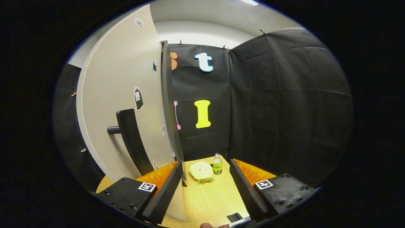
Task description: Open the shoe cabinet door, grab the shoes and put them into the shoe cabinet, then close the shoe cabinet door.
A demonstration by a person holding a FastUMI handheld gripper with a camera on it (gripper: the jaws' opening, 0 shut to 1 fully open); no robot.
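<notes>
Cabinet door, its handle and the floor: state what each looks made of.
Cabinet door: likely painted or laminated board, smooth matte beige with a dark edge.
Handle: black bar on a round post, metal or plastic, cannot tell.
Floor: pale wood-look panel, faint grain.
The claw is open, holding nothing.

One bottle (217,164), one plush toy (201,171)

The gripper (207,185) is held roughly level with its two fingers spread wide apart, nothing between them or pressed by either. The left finger (164,193) sits close against the lower edge of the shoe cabinet door (126,95), just beside the door's bottom corner. The right finger (246,191) stands well clear of the door, over open tabletop.
</notes>
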